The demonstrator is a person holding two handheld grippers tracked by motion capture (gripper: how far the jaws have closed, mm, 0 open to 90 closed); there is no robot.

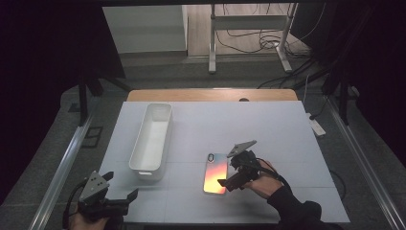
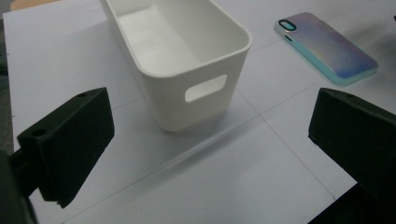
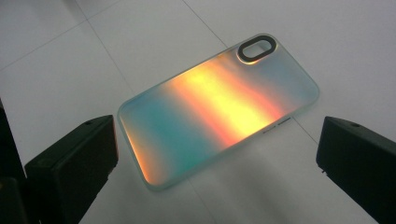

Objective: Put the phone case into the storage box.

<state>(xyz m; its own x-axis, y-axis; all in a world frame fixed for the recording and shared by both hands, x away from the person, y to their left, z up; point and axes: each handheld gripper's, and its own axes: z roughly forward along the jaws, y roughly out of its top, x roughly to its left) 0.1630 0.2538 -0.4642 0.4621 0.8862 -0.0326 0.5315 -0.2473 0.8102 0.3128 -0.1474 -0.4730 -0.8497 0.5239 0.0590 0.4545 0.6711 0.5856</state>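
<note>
An iridescent phone case [image 1: 215, 173] [image 3: 219, 107] lies flat, back up, on the white table cover [image 1: 268, 129], its camera hole at the far end. My right gripper [image 1: 229, 169] [image 3: 217, 161] is open and hovers low at the case's right edge, its jaws straddling the near end without touching it. A long white bin [image 1: 138, 143] [image 2: 177, 100] stands empty left of the case, with a handle slot in its near end wall. At the front left corner my left gripper [image 1: 120, 186] [image 2: 212, 137] is open, holds nothing, and points at that end wall. In the left gripper view the phone case [image 2: 327, 46] lies at the upper right.
The cover's front edge [image 1: 230, 223] runs just behind both hands. A strip of wooden tabletop [image 1: 210, 95] shows at the far side. On the floor beyond are a power strip [image 1: 317, 127], cables and a metal desk frame [image 1: 249, 28].
</note>
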